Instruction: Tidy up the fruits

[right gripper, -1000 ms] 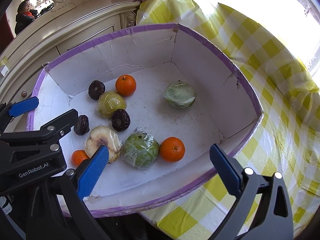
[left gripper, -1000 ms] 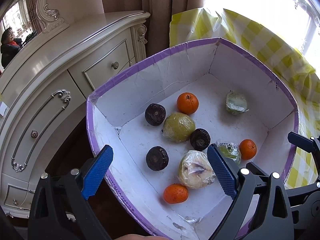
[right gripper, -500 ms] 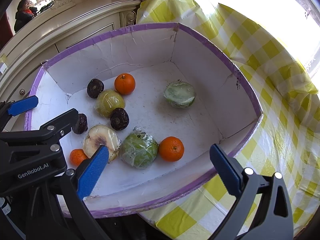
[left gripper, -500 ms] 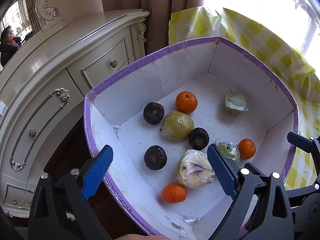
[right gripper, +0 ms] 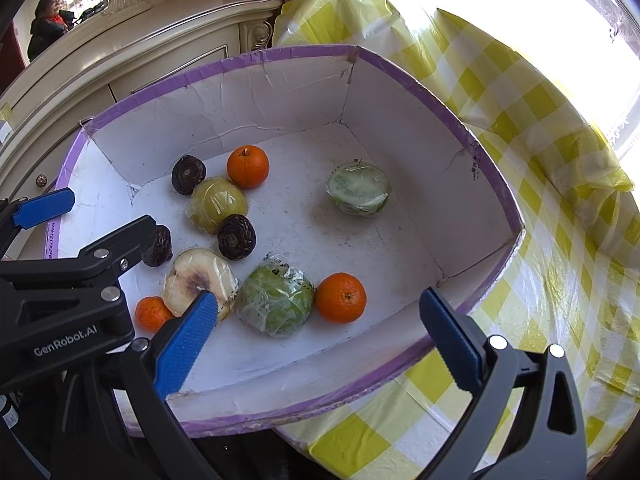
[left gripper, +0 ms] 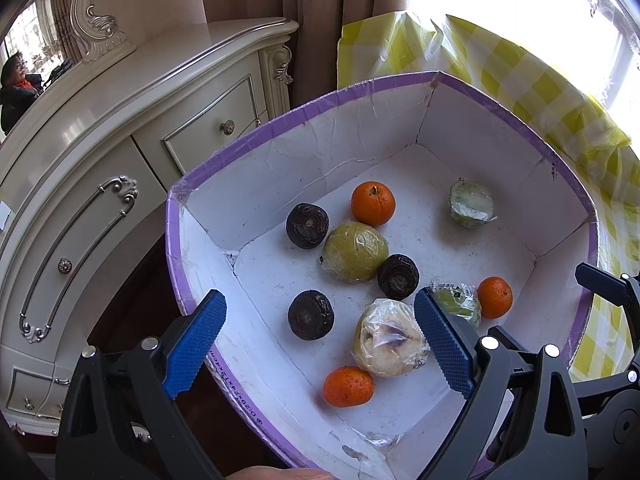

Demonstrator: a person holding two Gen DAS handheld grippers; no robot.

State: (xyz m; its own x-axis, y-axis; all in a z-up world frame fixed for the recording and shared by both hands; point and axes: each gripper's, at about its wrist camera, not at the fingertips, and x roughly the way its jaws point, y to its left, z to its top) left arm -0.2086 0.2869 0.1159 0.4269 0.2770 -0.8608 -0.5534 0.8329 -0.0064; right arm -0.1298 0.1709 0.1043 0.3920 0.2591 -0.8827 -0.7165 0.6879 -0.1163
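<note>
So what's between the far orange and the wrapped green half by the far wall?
Nothing: in the right wrist view, bare white box floor separates the far orange from the wrapped green half.

My left tool (left gripper: 320,340) and right tool (right gripper: 320,336) are black plastic frames with ribbed blue pads, silver screws, and white "GenRobot.AI" lettering.

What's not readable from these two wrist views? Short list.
- Third dark fruit, right wrist view: partly hidden behind the left gripper's finger.
- Wrapped green fruit, left wrist view: mostly hidden behind the left gripper finger.
- Print on the box rim, both views: too small to read.
- Window area, both views: blown out by glare.
- Box's near outer wall: below both gripper bodies.
</note>
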